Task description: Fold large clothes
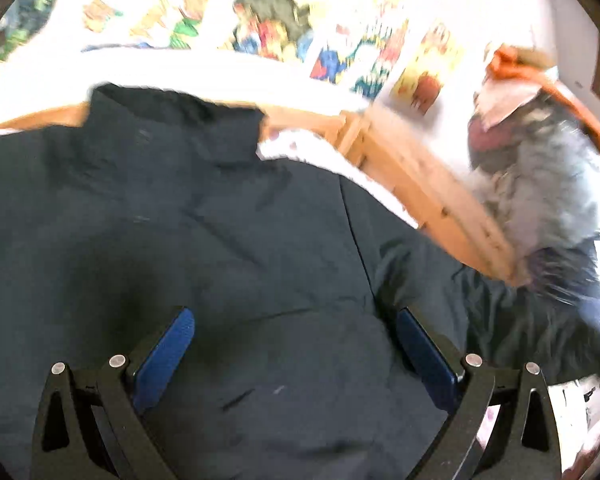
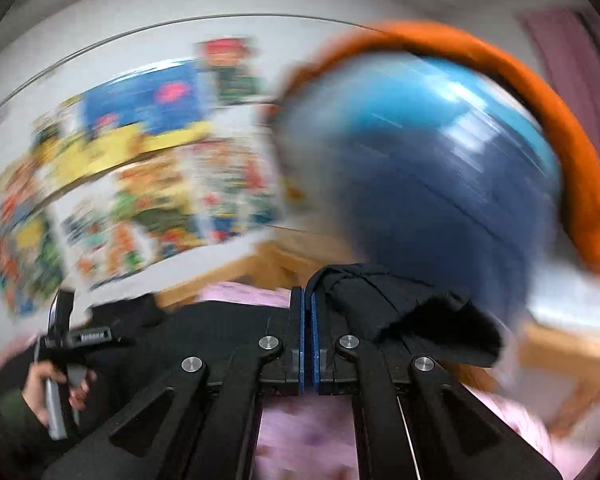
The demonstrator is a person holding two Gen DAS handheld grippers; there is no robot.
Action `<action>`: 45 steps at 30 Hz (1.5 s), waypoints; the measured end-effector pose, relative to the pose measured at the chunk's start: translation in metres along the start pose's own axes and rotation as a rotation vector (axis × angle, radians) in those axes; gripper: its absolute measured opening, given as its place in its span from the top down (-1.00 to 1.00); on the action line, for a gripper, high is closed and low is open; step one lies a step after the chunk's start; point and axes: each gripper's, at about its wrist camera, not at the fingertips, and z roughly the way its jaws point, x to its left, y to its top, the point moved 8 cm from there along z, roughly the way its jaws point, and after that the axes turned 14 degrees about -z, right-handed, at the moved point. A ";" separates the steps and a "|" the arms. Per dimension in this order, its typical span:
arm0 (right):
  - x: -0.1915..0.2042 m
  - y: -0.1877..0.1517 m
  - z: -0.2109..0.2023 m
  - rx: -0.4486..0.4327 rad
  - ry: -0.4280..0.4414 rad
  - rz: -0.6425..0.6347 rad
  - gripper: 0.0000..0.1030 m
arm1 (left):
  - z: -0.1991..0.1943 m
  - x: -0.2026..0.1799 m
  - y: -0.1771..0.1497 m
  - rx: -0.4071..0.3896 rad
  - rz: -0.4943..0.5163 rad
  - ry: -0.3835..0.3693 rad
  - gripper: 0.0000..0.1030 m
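A large dark navy jacket (image 1: 228, 240) lies spread on the bed, collar toward the far wooden rail. My left gripper (image 1: 292, 316) hovers just above its middle, jaws wide open, blue pads (image 1: 168, 348) empty. In the right wrist view my right gripper (image 2: 306, 300) is shut on a fold of the dark jacket fabric (image 2: 400, 304), which drapes over the right finger, lifted above the pink sheet. The other hand-held gripper (image 2: 60, 332) shows at lower left over the jacket. This view is heavily motion-blurred.
A wooden bed frame (image 1: 420, 184) runs behind the jacket. Colourful posters (image 2: 140, 160) cover the wall. A big blue ball (image 2: 440, 160) with orange cloth (image 2: 572, 152) over it stands at the right. A pile of grey clothes (image 1: 548, 184) lies beyond the rail. The pink sheet (image 2: 308, 432) covers the bed.
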 end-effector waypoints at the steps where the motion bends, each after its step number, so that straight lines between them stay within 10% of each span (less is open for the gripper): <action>1: 0.027 0.017 0.002 -0.018 0.047 -0.069 0.94 | -0.026 0.012 0.001 -0.020 -0.004 -0.016 -0.97; 7: 0.192 0.066 -0.022 -0.140 0.309 -0.479 0.95 | -0.112 0.113 0.000 -0.052 -0.192 -0.042 -0.97; 17: 0.379 -0.033 -0.083 -0.063 0.701 -0.957 0.91 | -0.144 0.229 -0.044 -0.063 -0.415 -0.079 -0.96; 19: 0.389 -0.063 -0.086 0.001 0.770 -0.995 0.36 | -0.143 0.236 -0.051 -0.066 -0.439 -0.143 -0.96; 22: 0.385 -0.081 -0.091 0.057 0.825 -0.986 -0.35 | -0.133 0.233 -0.054 -0.044 -0.436 -0.237 -0.96; 24: 0.369 -0.084 -0.094 0.090 0.815 -0.979 -0.35 | -0.121 0.230 -0.055 0.004 -0.433 -0.261 -0.96; 33: 0.268 -0.098 -0.028 0.301 0.640 -0.775 -0.36 | -0.036 0.201 -0.060 0.199 -0.236 0.091 -0.92; 40: 0.212 -0.109 -0.009 0.392 0.603 -0.562 -0.36 | -0.011 0.197 -0.049 0.163 -0.199 0.226 0.80; 45: 0.187 -0.101 0.010 0.377 0.543 -0.523 -0.36 | -0.048 0.165 -0.021 -0.063 -0.044 0.266 0.92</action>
